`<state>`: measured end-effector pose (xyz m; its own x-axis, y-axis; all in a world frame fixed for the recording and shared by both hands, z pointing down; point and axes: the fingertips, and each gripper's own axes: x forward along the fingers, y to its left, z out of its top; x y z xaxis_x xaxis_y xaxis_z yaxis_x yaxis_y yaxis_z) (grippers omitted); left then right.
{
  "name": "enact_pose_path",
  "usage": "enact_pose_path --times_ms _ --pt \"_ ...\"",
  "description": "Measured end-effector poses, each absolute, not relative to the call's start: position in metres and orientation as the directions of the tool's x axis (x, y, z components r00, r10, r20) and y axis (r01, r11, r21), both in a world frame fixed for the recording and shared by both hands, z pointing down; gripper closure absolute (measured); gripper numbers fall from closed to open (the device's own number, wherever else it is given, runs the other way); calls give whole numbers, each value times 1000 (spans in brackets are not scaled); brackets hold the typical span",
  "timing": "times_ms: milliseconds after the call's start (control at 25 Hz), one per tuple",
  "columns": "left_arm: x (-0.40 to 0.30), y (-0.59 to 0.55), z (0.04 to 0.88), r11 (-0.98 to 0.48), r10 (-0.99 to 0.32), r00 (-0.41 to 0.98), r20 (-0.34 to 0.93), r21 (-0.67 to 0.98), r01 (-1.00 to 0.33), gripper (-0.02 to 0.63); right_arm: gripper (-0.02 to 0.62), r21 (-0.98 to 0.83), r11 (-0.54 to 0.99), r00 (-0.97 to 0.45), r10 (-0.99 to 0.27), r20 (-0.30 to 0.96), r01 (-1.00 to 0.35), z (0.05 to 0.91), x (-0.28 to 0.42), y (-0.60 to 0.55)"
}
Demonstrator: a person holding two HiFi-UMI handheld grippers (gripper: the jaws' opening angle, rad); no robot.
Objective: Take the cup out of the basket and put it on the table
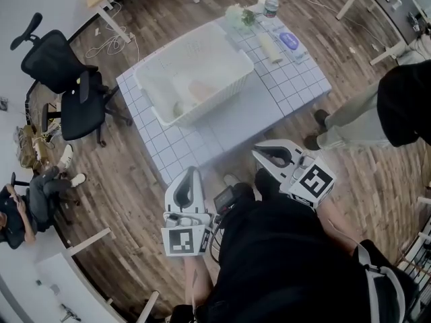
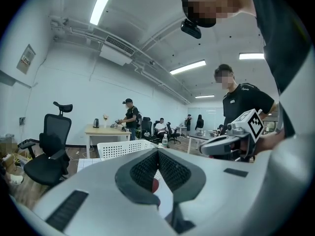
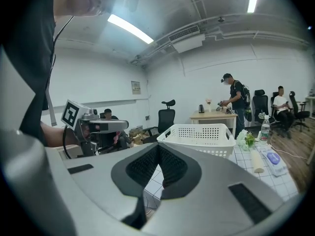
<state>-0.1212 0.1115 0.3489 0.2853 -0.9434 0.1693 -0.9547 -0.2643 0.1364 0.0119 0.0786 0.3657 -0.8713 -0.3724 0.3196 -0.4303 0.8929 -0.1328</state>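
A white perforated basket (image 1: 195,79) stands on the white-tiled table (image 1: 269,106); it also shows in the right gripper view (image 3: 199,134). Inside it lies a pale, blurry shape (image 1: 200,90) that may be the cup; I cannot tell more. Both grippers hang short of the table's near edge, close to my body. The left gripper (image 1: 192,175) points at the table, its jaws meeting with nothing between them (image 2: 157,151). To its right, the right gripper (image 1: 264,155) is likewise shut and empty (image 3: 158,146).
On the table's far end are a water bottle (image 1: 271,4), a small plant (image 1: 239,15), a pale roll (image 1: 271,46) and a blue packet (image 1: 289,41). A black office chair (image 1: 67,79) stands left of the table. A person (image 1: 397,106) stands at the right.
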Motion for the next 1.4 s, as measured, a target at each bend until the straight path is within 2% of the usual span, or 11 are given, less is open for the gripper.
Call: enact_pose_path --times_ms 400,600,760,1160,1400 --pt "-123 84 349 -188 -957 215 193 149 -971 597 580 -136 911 -890 -335 310 -390 369 10 34" --pt "-124 50 342 -126 -969 157 190 163 -978 597 580 -68 947 -929 -292 229 -314 355 3 -15" --pt "-116 31 336 -74 -973 105 203 157 -985 597 580 -143 946 -931 -244 272 -290 362 13 -34" --pt "-97 2 337 17 -971 15 240 132 -991 597 580 -153 976 -958 -109 265 -153 368 12 -85" --pt "-112 0 342 20 -970 12 243 129 -991 597 580 -117 985 -954 -93 284 -131 370 -11 -90"
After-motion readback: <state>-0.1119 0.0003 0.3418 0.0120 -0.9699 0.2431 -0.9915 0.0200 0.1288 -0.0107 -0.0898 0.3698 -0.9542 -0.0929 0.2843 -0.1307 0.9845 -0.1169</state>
